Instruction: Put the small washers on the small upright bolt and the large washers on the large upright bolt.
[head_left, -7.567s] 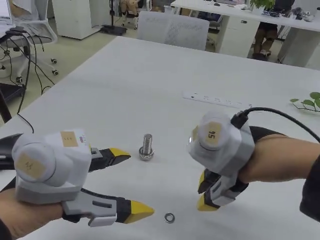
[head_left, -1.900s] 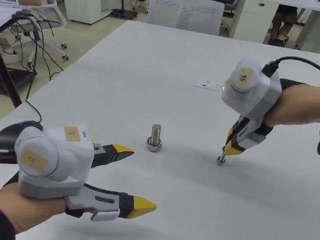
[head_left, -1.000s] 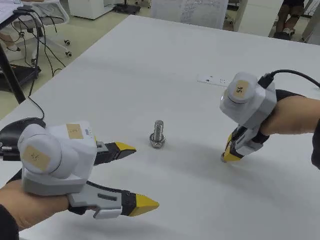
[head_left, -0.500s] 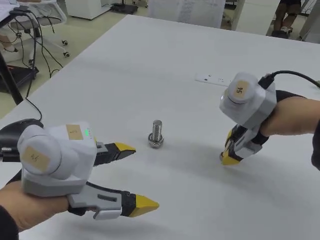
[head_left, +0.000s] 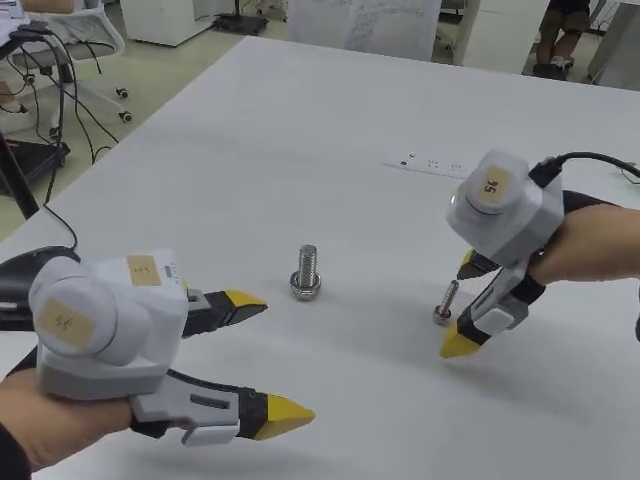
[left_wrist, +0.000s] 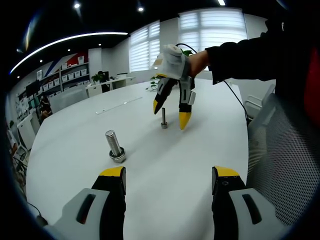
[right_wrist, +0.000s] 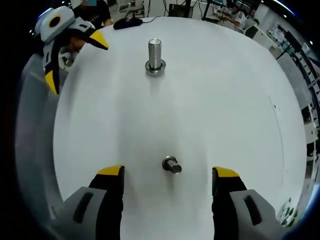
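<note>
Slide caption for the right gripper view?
Open right gripper flanks the small bolt; large bolt stands beyond on the white table.

Your white table (head_left: 250, 130) carries a large bolt (head_left: 305, 272) standing upright on its head. Well apart from it, to your right, stands a small bolt (head_left: 445, 301), also upright. Farther back, a flat white power strip (head_left: 428, 163) lies on the tabletop.
</note>
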